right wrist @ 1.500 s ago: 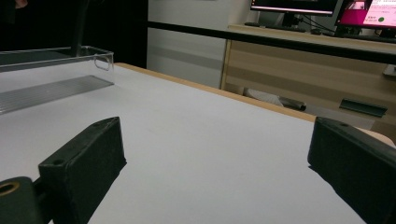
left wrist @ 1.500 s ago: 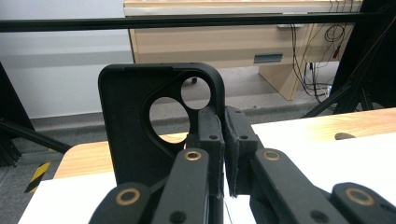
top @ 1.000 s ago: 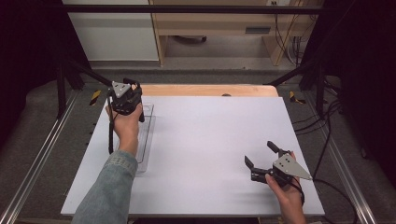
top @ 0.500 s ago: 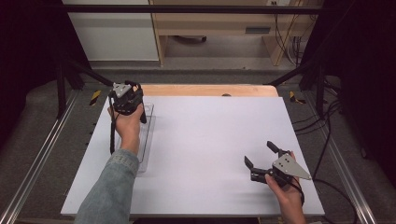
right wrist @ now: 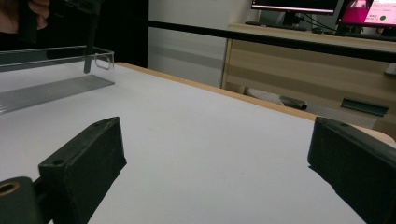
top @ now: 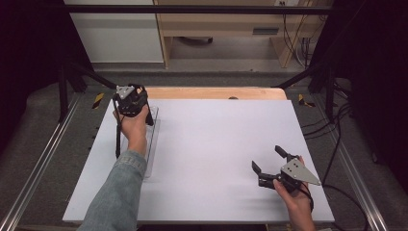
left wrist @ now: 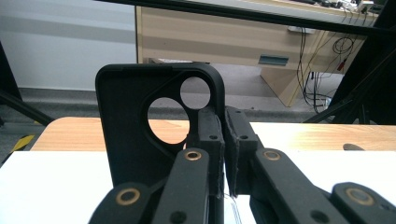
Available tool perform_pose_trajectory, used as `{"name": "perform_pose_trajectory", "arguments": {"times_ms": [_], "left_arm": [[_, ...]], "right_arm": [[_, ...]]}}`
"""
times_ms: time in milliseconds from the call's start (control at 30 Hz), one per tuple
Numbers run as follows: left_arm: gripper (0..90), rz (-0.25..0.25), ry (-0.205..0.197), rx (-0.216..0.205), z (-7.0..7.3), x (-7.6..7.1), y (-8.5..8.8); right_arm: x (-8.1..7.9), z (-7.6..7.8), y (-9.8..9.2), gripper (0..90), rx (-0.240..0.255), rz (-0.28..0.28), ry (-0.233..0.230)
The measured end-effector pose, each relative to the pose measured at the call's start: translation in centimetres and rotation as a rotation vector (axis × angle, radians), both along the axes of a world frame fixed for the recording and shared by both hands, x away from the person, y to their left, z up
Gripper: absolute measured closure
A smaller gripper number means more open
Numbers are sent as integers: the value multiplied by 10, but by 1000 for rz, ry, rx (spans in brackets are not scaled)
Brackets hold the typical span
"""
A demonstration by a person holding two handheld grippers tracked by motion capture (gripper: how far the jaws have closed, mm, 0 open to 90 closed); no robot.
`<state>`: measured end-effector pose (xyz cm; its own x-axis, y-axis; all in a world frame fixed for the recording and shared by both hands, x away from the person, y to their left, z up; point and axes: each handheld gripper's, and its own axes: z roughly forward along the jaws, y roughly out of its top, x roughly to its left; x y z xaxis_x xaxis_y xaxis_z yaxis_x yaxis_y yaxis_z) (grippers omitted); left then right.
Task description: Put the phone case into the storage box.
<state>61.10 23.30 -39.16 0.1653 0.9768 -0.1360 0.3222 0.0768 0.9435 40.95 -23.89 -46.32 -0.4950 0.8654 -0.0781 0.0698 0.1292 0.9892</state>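
My left gripper [top: 131, 100] is held above the far end of a clear plastic tray [top: 153, 144] at the table's left side. It is shut on a black phone case [left wrist: 135, 135], which stands upright with its camera cut-out at the top. The jaws pinch the case's right edge in the left gripper view [left wrist: 224, 140]. Near the front right corner of the white table, my right gripper [top: 268, 160] stands open just above the surface with nothing between its jaws. In the right gripper view [right wrist: 215, 154], the tray [right wrist: 56, 84] lies far off to the left.
The white table top [top: 216, 139] has a wooden strip [top: 211, 93] along its far edge. Black frame bars and cables stand around the table. A wooden desk [left wrist: 261, 37] stands behind it.
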Motion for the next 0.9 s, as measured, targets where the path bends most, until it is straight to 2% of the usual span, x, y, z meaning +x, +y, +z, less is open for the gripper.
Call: {"name": "perform_pose_trajectory", "arguments": {"times_ms": [633,900], "left_arm": [[865,-6,54,6,-7,7,-5],[865,-6,57,9,-8,8,-7]], "right_arm": [[1,0,-2,43,5,-2,5],[1,0,-3,42,9,-6,8]]}}
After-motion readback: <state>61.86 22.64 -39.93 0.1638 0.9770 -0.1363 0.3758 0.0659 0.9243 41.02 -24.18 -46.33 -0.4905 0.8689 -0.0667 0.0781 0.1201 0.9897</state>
